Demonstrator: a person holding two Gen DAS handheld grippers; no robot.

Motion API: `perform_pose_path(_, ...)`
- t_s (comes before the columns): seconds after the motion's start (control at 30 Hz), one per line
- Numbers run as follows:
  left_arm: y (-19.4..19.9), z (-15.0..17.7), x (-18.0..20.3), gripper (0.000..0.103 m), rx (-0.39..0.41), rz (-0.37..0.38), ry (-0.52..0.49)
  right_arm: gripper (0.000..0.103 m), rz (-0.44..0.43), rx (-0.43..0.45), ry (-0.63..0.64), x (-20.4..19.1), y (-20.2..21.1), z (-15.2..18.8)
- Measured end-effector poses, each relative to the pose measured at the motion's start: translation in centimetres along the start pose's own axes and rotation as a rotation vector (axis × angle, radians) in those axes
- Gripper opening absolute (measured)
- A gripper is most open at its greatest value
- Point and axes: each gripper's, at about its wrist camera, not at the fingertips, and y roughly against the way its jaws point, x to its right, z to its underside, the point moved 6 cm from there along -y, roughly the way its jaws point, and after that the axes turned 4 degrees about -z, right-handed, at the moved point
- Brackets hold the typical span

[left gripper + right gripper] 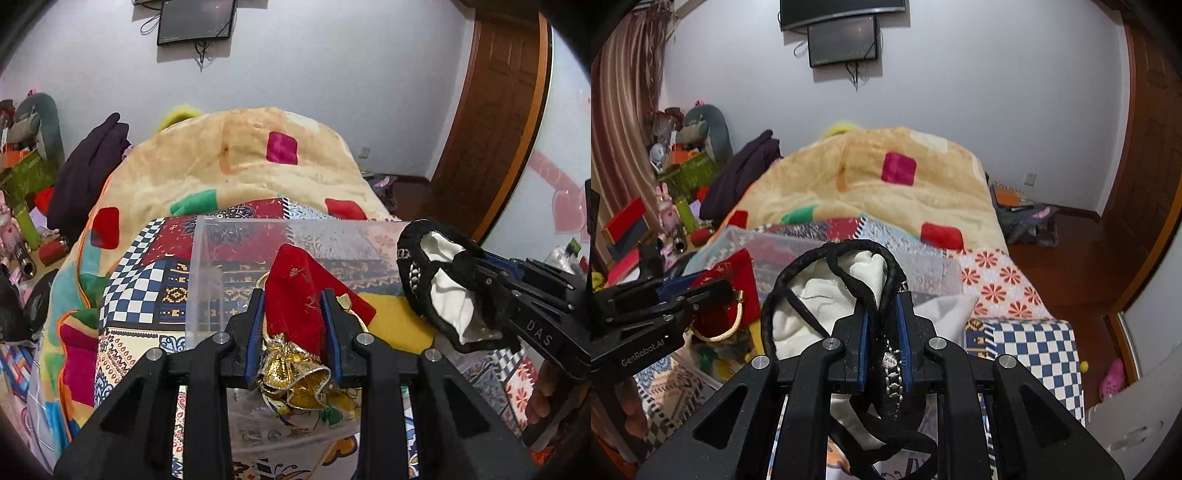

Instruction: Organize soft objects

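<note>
My left gripper (294,299) is shut on a red velvet pouch (295,280) with gold bells (291,373) and a gold cord, held over a clear plastic box (207,280) on the bed. My right gripper (882,306) is shut on a black pouch with white lining (827,295) and a beaded chain. In the left wrist view the black pouch (439,280) hangs at the right, beside the box. In the right wrist view the red pouch (731,288) and left gripper (701,299) are at the left.
The box (923,273) stands on a patchwork quilt (140,280). A yellow item (395,321) lies by the box. A beige blanket mound (240,166) lies behind. Cluttered toys and boxes (679,177) stand left. A wooden door (491,110) and bare floor (1071,266) are right.
</note>
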Motion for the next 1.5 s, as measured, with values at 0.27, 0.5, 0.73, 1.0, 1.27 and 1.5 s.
perform_pose_path(0.27, 0.4, 0.5, 0.0, 0.047, -0.015, -0.015, -0.025, 0.022, 0.020, -0.051, 0.026, -0.2, -0.7, 1.1)
perform_pose_path(0.5, 2.5, 0.9, -0.3, 0.062, 0.007, -0.007, -0.006, 0.049, -0.024, -0.059, 0.034, -0.4, 0.6, 1.1)
perform_pose_path(0.73, 7.3, 0.1, 0.0, 0.065, 0.119, -0.012, -0.014, 0.056, -0.097, 0.032, 0.020, -1.4, 4.9, -0.4)
perform_pose_path(1.0, 14.3, -0.7, 1.3, 0.072, 0.285, -0.025, -0.059, 0.057, -0.132, 0.142, 0.048, -3.3, 10.1, -1.7)
perform_pose_path(1.27, 19.5, -0.1, 1.9, 0.086, 0.387, 0.016, -0.043, 0.075, -0.126, 0.259, 0.072, -4.7, 15.6, -1.3)
perform_pose_path(1.5, 22.0, 1.5, 2.5, 0.099, 0.436, 0.030, -0.034, 0.090, -0.126, 0.313, 0.065, -4.8, 17.2, 0.0)
